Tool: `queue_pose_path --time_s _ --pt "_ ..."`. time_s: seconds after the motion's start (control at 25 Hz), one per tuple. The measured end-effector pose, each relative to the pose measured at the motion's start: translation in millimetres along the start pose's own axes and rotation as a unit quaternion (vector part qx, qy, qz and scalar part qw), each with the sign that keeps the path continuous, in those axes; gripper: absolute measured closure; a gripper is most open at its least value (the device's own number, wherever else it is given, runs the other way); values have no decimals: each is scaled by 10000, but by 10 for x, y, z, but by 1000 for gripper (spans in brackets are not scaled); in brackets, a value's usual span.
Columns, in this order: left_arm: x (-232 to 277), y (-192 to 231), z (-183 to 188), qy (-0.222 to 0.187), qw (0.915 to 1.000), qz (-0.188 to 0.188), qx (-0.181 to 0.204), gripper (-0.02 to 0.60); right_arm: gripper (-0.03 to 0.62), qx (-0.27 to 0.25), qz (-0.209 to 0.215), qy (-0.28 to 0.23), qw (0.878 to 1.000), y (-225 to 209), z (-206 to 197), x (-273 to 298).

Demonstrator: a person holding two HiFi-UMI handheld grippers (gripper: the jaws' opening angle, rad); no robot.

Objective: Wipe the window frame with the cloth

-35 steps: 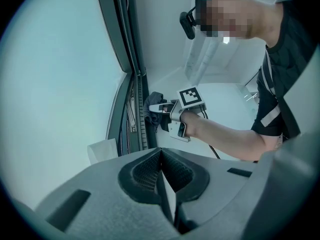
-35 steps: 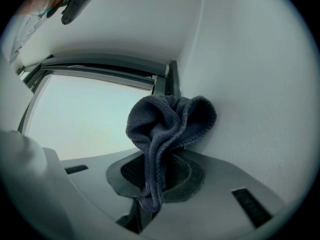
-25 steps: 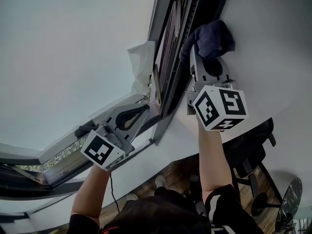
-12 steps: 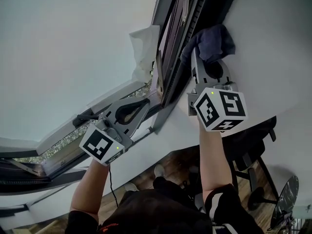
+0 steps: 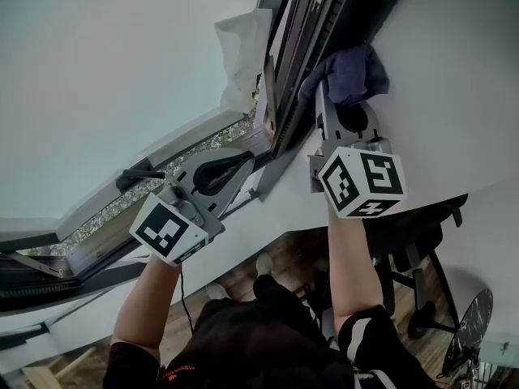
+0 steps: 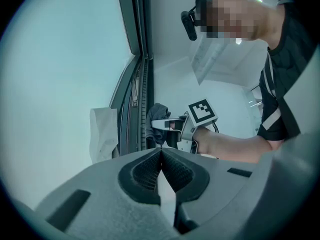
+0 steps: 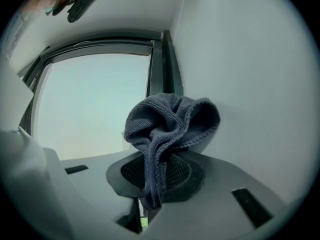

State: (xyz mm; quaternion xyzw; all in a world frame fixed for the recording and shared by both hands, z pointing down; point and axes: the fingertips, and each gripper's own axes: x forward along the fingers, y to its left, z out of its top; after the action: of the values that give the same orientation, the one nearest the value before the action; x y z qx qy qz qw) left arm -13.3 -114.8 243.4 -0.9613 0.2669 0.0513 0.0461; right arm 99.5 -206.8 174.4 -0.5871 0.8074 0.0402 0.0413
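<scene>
A dark blue cloth is bunched in my right gripper, which is shut on it. The cloth presses against the dark window frame where the frame meets the white wall. In the right gripper view the cloth rises out of the jaws, with the frame's upright just behind it. My left gripper is shut, its tip at the lower corner of the frame. In the left gripper view its jaws meet with nothing visibly held, and the right gripper and cloth show beyond them.
A white crumpled sheet hangs at the left of the frame, over the glass. A black window handle sticks out on the lower sash. A black office chair stands on the wooden floor below the right arm.
The left gripper has shifted slightly right along the lower frame. The right gripper has kept the cloth pressed on the frame's edge, with little movement.
</scene>
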Motion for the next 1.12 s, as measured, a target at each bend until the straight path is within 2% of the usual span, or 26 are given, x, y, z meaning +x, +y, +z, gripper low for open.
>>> queue_pose_path --time_s 0.12,0.24,0.4,0.64,0.88,1.04,1.12 --pt "4 -19 -71 95 9999 10 -62 563 543 71 33 128 9999 13 -175 -18" --pt "11 -51 -156 313 9991 51 -294 563 544 157 67 248 9995 11 -335 -29" --pt "-2 -35 -246 322 9992 77 -210 563 543 257 81 392 9989 -4 -544 -36" --pt "-39 -76 -393 542 9974 133 -464 563 543 343 112 528 9980 11 -840 -68" --pt "-51 -63 -531 584 9972 164 -426 563 544 390 115 697 9967 17 -1132 -80" --pt "-45 -85 -626 727 9952 210 -619 563 543 412 126 755 9962 13 -1290 -97" --pt "-39 -83 -651 710 9957 211 -565 563 544 413 144 782 9960 12 -1365 -102"
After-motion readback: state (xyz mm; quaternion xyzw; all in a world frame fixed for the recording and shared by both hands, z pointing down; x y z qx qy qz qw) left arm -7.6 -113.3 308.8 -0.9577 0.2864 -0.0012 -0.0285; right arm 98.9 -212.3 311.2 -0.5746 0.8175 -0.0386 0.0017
